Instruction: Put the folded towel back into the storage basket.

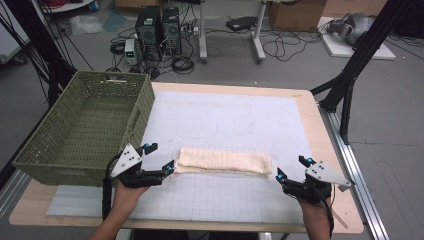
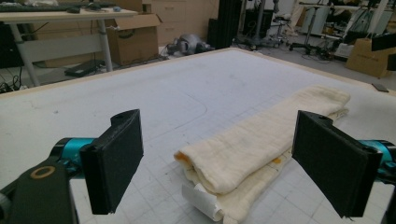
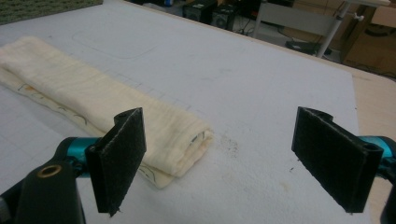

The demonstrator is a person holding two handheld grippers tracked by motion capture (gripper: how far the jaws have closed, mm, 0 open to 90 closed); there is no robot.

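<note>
A cream towel, folded into a long narrow strip, lies across the white grid mat. My left gripper is at the towel's left end, open, its jaws wide apart on either side of that end without touching it. My right gripper is just off the towel's right end, also open and holding nothing. In the right gripper view the folded end lies ahead of the left jaw, and bare mat sits between the jaws.
A green woven basket stands on the table's left side, close behind my left gripper. The wooden table edge runs along the right. Computers, cables and boxes sit on the floor beyond the table.
</note>
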